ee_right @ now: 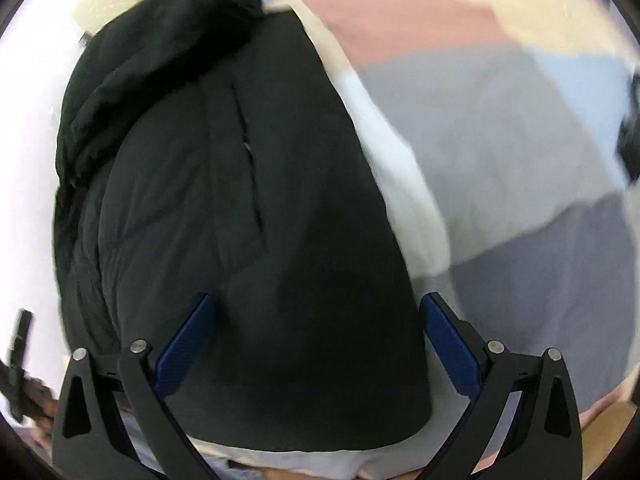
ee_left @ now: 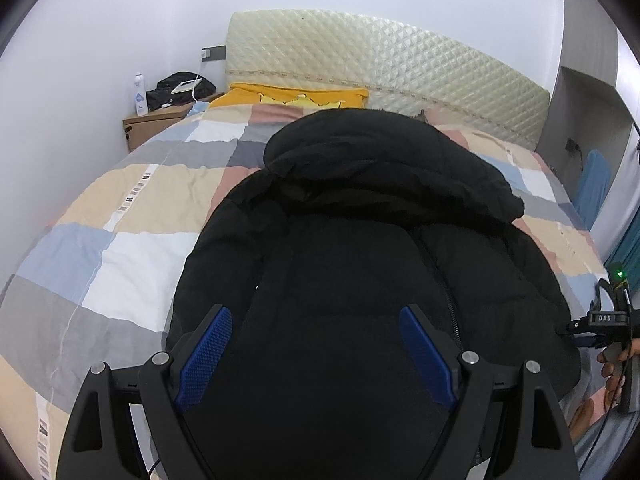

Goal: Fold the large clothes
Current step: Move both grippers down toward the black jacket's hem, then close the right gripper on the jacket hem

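Observation:
A black hooded puffer jacket [ee_left: 352, 248] lies on the bed, hood toward the headboard, zip running down its right side. My left gripper [ee_left: 316, 320] is open above the jacket's lower part, its blue pads [ee_left: 208, 356] spread wide with nothing between them. The jacket also fills the right wrist view [ee_right: 240, 208], which is blurred. My right gripper [ee_right: 316, 312] is open above the jacket's hem near its right edge, holding nothing. The right gripper body also shows at the far right of the left wrist view [ee_left: 608, 320].
The bed has a checked quilt [ee_left: 120, 248] in beige, grey, blue and white. A yellow pillow [ee_left: 296, 98] and a padded cream headboard [ee_left: 384, 68] are at the far end. A wooden nightstand [ee_left: 156, 120] with a bottle and a black bag stands at the back left.

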Demonstrator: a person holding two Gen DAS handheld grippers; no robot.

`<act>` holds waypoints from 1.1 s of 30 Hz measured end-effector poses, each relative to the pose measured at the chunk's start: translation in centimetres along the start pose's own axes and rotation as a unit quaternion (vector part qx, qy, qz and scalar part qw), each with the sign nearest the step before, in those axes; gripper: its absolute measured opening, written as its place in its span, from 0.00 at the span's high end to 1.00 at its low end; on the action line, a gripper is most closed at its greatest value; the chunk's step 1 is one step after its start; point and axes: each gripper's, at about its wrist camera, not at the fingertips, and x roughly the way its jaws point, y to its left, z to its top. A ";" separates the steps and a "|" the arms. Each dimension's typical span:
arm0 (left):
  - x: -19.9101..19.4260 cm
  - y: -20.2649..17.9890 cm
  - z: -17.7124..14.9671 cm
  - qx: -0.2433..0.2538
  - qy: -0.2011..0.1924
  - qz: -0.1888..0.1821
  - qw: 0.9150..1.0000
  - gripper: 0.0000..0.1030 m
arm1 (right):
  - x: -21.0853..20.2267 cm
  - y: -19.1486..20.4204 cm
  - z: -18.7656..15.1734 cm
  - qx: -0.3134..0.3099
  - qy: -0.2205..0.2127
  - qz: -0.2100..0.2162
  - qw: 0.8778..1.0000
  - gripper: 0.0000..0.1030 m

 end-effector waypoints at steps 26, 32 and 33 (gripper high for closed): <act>4.4 1.2 -1.2 -0.063 0.108 -0.092 0.988 0.17 | -4.0 2.8 -1.0 -0.055 -0.069 0.165 0.982 0.89; 5.3 2.9 -1.3 -0.111 0.135 -0.109 0.979 0.17 | -4.2 2.4 -1.0 -0.039 -0.073 0.168 0.982 0.89; 5.4 3.1 -1.3 -0.117 0.136 -0.106 0.978 0.17 | -4.2 2.2 -1.1 -0.036 -0.071 0.168 0.983 0.89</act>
